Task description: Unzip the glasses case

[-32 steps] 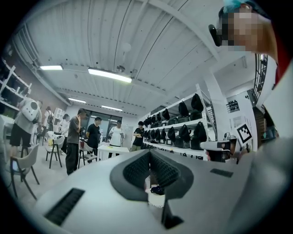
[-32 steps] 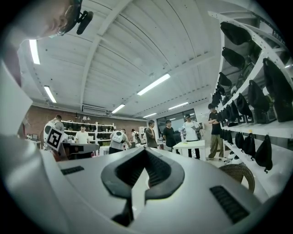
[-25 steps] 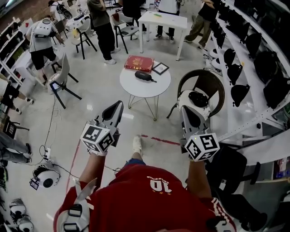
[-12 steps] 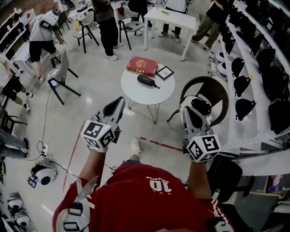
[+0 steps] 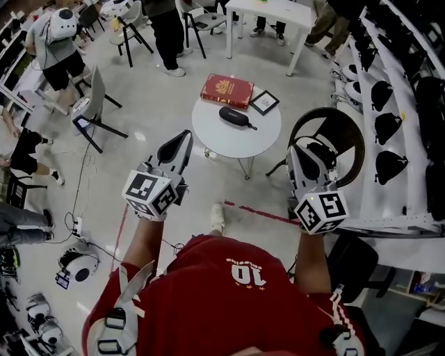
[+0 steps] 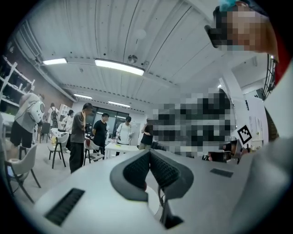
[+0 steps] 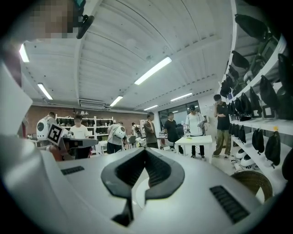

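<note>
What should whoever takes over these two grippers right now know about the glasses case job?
Left gripper: shut, empty, held level, short of the table.
Right gripper: shut, empty, also short of the table.
Glasses case: lies on the round white table, on the near side of the red book, beside a small frame; neither gripper touches it.
Done: nothing; the case looks closed.
Left: reach the table, steady the case, pull the zip open.

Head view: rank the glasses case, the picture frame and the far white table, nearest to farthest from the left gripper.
1. Glasses case, mid round table, ahead and right of the left gripper.
2. Frame, on the round table's right side.
3. White table, far back among the people.
</note>
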A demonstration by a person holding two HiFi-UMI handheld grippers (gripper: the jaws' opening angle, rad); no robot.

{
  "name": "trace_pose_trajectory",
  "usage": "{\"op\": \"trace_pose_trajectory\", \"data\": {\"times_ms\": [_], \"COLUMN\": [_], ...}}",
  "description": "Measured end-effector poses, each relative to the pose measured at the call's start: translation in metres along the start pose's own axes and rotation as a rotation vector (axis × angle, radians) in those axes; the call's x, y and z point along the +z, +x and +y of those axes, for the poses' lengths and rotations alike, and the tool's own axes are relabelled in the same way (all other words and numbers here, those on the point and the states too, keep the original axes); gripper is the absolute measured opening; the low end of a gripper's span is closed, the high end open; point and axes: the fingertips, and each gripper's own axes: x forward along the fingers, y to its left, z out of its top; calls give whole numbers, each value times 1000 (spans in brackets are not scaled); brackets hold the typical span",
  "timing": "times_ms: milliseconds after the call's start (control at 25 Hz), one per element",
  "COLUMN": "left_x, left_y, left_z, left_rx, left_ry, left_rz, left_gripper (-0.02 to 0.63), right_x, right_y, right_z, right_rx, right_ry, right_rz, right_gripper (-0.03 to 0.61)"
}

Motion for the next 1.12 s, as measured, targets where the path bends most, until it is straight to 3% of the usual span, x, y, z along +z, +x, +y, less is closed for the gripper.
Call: {"op": "trace_pose_trajectory", "data": {"times_ms": [560,1120], "left_x": [-15,-27], "left_y": [85,125], "left_z": [105,133], "left_rx": [-43,-54], "left_ry": [-51,-71], "left_rz": [16,21], "left_gripper": [8,8], "right_x": [-1,-6], "right_y": [130,170], "right_z": [-20,-42], "right_rx": [-18,-44], "right_ry": [-30,-53], "right_rz": [46,55], "right_gripper": [14,14]}}
